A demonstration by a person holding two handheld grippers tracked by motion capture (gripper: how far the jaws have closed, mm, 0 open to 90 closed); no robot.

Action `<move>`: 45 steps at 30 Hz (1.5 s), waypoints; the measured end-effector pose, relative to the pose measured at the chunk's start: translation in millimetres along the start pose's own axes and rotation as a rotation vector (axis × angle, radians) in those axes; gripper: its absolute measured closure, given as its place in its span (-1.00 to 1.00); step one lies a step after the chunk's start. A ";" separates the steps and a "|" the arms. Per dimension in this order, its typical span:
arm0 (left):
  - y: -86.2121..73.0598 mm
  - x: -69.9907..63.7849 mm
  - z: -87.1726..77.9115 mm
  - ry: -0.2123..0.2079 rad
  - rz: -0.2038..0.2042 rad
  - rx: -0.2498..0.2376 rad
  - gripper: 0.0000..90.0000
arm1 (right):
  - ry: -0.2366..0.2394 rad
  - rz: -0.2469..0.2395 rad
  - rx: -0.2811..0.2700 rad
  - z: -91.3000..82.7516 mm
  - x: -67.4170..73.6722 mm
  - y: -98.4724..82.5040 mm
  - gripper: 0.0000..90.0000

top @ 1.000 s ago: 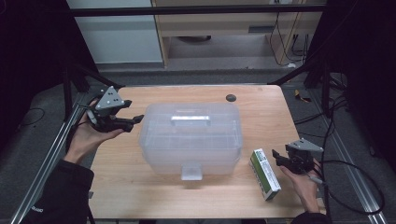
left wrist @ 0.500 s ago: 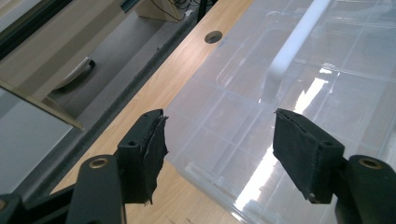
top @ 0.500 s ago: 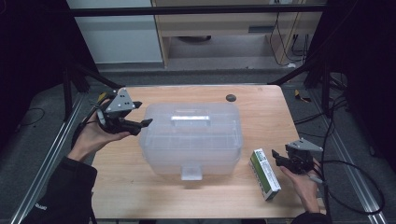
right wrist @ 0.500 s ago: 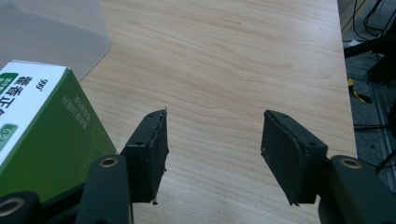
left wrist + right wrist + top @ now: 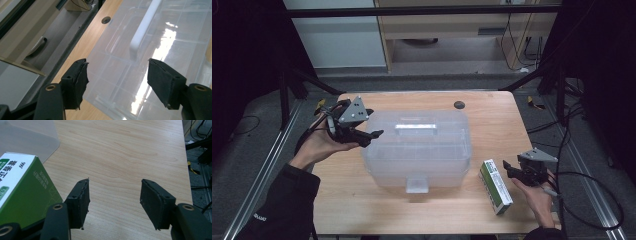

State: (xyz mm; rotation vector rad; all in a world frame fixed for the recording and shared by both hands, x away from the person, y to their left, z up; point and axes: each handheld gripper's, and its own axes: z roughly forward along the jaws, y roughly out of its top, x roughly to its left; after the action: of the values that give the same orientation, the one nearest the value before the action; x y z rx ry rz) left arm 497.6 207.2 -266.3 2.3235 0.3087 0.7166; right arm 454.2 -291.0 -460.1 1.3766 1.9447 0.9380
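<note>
A clear plastic storage box (image 5: 417,147) with a white handle (image 5: 415,127) in its lid stands in the middle of the wooden table (image 5: 492,115). My left gripper (image 5: 373,135) is open at the box's left edge, its jaws over the lid corner; the lid (image 5: 155,50) and white handle (image 5: 142,27) lie beyond its pads with nothing between them. A green and white carton (image 5: 495,186) lies flat to the right of the box. My right gripper (image 5: 508,169) is open just right of the carton (image 5: 22,185), over bare wood, holding nothing.
A round dark cable hole (image 5: 458,105) sits in the table's far side. The box's front latch (image 5: 417,184) faces the near edge. Cables (image 5: 582,175) trail off the table's right side. Metal frame legs (image 5: 297,85) stand at the far left.
My left gripper has moved right, from beside the box's left side to over its lid corner. The right gripper and the carton have stayed put.
</note>
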 end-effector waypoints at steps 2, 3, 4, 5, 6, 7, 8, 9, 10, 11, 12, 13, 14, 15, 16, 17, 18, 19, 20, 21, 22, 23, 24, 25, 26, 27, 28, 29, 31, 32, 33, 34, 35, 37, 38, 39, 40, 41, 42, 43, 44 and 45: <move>2.3 -3.1 -1.2 0.003 -0.025 0.029 -0.29 | 0.000 0.000 0.002 0.3 -0.1 0.0 -0.09; 4.0 -3.2 -0.9 0.000 -0.020 0.029 -0.29 | 0.002 0.000 0.003 0.4 0.1 0.0 -0.09; 6.5 -2.1 0.8 -0.011 0.001 0.013 -0.29 | 0.003 -0.002 0.003 0.6 0.0 0.0 -0.09; 6.5 -2.1 0.8 -0.011 0.001 0.013 -0.30 | 0.003 -0.002 0.003 0.6 0.0 0.0 -0.09; 9.2 -2.8 1.4 -0.016 -0.001 0.018 -0.31 | 0.007 -0.001 0.008 0.6 0.4 0.0 -0.10; 10.7 -3.4 2.0 -0.018 -0.004 0.020 -0.30 | 0.006 -0.002 0.010 0.8 0.5 -0.1 -0.10; 12.3 -3.6 2.5 -0.023 -0.001 0.025 -0.30 | 0.008 -0.001 0.011 0.9 0.8 -0.2 -0.10; 13.8 -4.3 2.8 -0.021 -0.004 0.033 -0.30 | 0.009 -0.004 0.011 1.0 0.7 -0.1 -0.10; 15.4 -4.6 3.7 -0.026 0.001 0.033 -0.30 | 0.009 -0.010 0.010 1.4 0.3 -0.2 -0.10; 16.5 -5.2 4.6 -0.029 0.000 0.033 -0.30 | 0.011 -0.006 0.011 1.0 0.5 -0.1 -0.10; 17.9 -6.4 5.3 -0.030 -0.003 0.046 -0.30 | 0.011 -0.005 0.011 0.9 0.6 -0.1 -0.10; 18.9 -7.0 6.6 -0.033 -0.002 0.047 -0.30 | 0.011 0.001 0.013 0.6 0.7 -0.1 -0.10; 18.9 -7.0 6.6 -0.033 -0.002 0.047 -0.30 | 0.010 0.000 0.013 0.5 0.6 0.0 -0.10; 20.5 -7.7 9.8 -0.041 0.009 0.047 -0.30 | 0.010 0.001 0.013 0.2 0.6 0.0 -0.10; 21.0 -8.0 11.5 -0.046 0.014 0.046 -0.30 | 0.009 -0.002 0.011 0.1 0.4 0.0 -0.10; 21.5 -8.1 12.9 -0.047 0.018 0.050 -0.30 | 0.010 -0.002 0.009 0.0 0.3 -0.1 -0.10; 22.2 -8.4 14.5 -0.047 0.027 0.055 -0.30 | 0.012 0.001 0.008 -0.1 0.4 -0.2 -0.10; 22.9 -8.7 16.2 -0.050 0.033 0.056 -0.30 | 0.013 0.000 0.012 0.0 0.5 -0.4 -0.10; 23.2 -9.1 17.5 -0.053 0.030 0.055 -0.30 | 0.015 -0.002 0.012 0.5 0.5 -0.6 -0.10; 23.9 -8.7 19.0 -0.059 0.040 0.047 -0.30 | 0.016 -0.002 0.013 0.9 0.7 -0.8 -0.10; 24.7 -9.2 20.6 -0.060 0.038 0.047 -0.30 | 0.017 -0.001 0.013 1.1 0.8 -0.9 -0.10; 25.5 -9.4 21.3 -0.062 0.039 0.047 -0.30 | 0.022 0.001 0.015 1.3 1.1 -1.0 -0.10; 26.1 -9.9 22.1 -0.064 0.039 0.044 -0.30 | 0.022 0.000 0.016 1.7 1.2 -1.1 -0.10; 26.5 -10.3 22.6 -0.066 0.041 0.044 -0.30 | 0.024 0.000 0.017 1.6 1.5 -1.1 -0.10; 27.4 -10.8 23.7 -0.072 0.045 0.042 -0.30 | 0.025 -0.001 0.015 1.6 1.4 -1.1 -0.10; 28.1 -11.4 24.9 -0.073 0.043 0.042 -0.30 | 0.029 0.003 0.012 1.5 1.4 -1.0 -0.10; 28.8 -11.8 25.8 -0.075 0.049 0.043 -0.30 | 0.027 0.001 0.014 1.8 1.5 -1.0 -0.10; 29.1 -12.5 26.7 -0.078 0.047 0.042 -0.30 | 0.028 0.000 0.017 2.1 1.7 -1.0 -0.10; 30.2 -13.9 29.7 -0.081 0.054 0.047 -0.30 | 0.029 -0.001 0.022 2.1 2.3 -1.0 -0.10; 30.2 -13.9 29.7 -0.081 0.054 0.047 -0.30 | 0.026 -0.007 0.020 2.3 2.2 -1.0 -0.10; 31.1 -14.4 32.2 -0.084 0.054 0.046 -0.30 | 0.029 -0.003 0.019 1.9 2.4 -0.7 -0.10; 31.6 -14.4 33.3 -0.083 0.056 0.047 -0.29 | 0.029 -0.003 0.019 1.7 2.5 -0.6 -0.10; 32.1 -13.7 34.0 -0.085 0.065 0.053 -0.29 | 0.028 -0.003 0.017 1.5 2.5 -0.5 -0.10; 32.6 -14.7 36.8 -0.089 0.057 0.047 -0.28 | 0.029 -0.002 0.017 1.5 2.4 -0.5 -0.10; 32.8 -15.0 38.0 -0.092 0.059 0.049 -0.28 | 0.028 -0.003 0.018 1.6 2.4 -0.4 -0.10; 32.9 -15.5 39.3 -0.094 0.059 0.050 -0.28 | 0.028 -0.004 0.017 1.9 2.1 -0.5 -0.10; 32.9 -15.5 39.3 -0.094 0.059 0.050 -0.27 | 0.028 -0.004 0.019 1.7 2.2 -0.5 -0.09; 33.1 -15.5 41.1 -0.100 0.071 0.059 -0.27 | 0.026 -0.004 0.019 1.7 2.0 -0.6 -0.09; 33.1 -15.5 41.1 -0.100 0.071 0.059 -0.27 | 0.026 -0.004 0.019 1.7 2.0 -0.6 -0.09; 32.8 -15.8 43.1 -0.102 0.071 0.060 -0.26 | 0.027 0.000 0.019 1.7 2.1 -0.4 -0.09; 32.6 -15.8 44.1 -0.103 0.071 0.063 -0.26 | 0.028 0.000 0.020 1.8 2.0 -0.4 -0.09; 32.6 -15.8 44.1 -0.103 0.071 0.063 -0.25 | 0.030 0.004 0.023 1.7 2.3 -0.3 -0.09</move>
State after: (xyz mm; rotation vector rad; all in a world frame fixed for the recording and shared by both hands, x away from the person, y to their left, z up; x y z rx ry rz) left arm 510.6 152.9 -278.3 2.4320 0.2055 0.6272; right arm 454.7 -288.5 -461.5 1.3875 1.9807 0.9460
